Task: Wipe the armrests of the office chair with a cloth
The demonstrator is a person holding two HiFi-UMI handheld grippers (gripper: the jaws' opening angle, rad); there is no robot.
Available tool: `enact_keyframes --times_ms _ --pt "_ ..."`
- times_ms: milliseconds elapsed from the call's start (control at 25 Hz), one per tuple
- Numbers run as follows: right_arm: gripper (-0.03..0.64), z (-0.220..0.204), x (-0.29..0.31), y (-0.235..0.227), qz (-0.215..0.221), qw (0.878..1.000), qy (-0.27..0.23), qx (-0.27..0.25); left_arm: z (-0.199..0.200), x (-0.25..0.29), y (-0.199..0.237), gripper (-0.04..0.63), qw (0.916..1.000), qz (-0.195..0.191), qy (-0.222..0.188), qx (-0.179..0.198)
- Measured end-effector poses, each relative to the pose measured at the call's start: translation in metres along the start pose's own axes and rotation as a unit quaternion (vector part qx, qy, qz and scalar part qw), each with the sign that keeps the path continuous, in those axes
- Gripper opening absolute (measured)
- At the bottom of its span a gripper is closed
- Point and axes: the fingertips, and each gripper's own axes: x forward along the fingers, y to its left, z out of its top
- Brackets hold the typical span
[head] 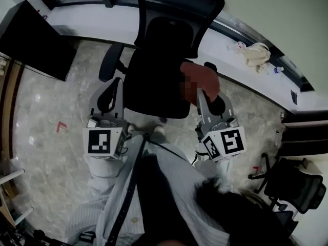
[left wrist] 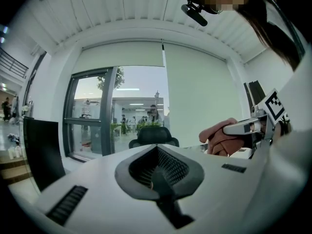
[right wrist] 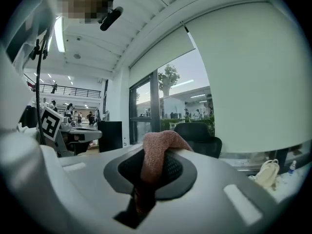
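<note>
A black office chair point(head: 159, 70) stands in front of me on the marble floor. Its left armrest point(head: 109, 60) shows in full. Of the right armrest point(head: 210, 65) I see only the far end, past the cloth. My right gripper point(head: 203, 95) is shut on a reddish-brown cloth point(head: 201, 79), held beside the seat's right edge. In the right gripper view the cloth point(right wrist: 157, 150) drapes over the closed jaws of the right gripper point(right wrist: 163, 155). My left gripper point(head: 117, 82) hangs shut and empty just short of the left armrest. The left gripper view has the left gripper point(left wrist: 157, 152) pointing level at the chair's back point(left wrist: 153, 136).
A black cabinet point(head: 36, 40) stands at the far left by the window ledge. A cream bag point(head: 256, 54) and a small bottle point(head: 275, 69) lie on the white sill. A second office chair point(head: 294, 181) stands at the lower right. The person's legs fill the lower middle.
</note>
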Motion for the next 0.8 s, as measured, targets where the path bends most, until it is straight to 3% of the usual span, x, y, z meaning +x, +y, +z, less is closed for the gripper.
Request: enact_keyframes --times_ms 160,320,800 --pt "0.032 0.003 0.036 0.032 0.018 1.0 0.008 0.001 0.0 -0.014 0.059 0.003 0.9994 0.033 0.002 -0.003" --pt "0.032 -0.005 0.086 0.076 0.015 1.0 0.02 0.0 -0.008 -0.015 0.125 0.003 0.9995 0.031 -0.001 -0.004" --pt "0.032 -0.063 0.275 0.191 -0.089 0.993 0.061 0.053 -0.017 0.034 0.339 0.003 0.9941 -0.099 0.031 0.03"
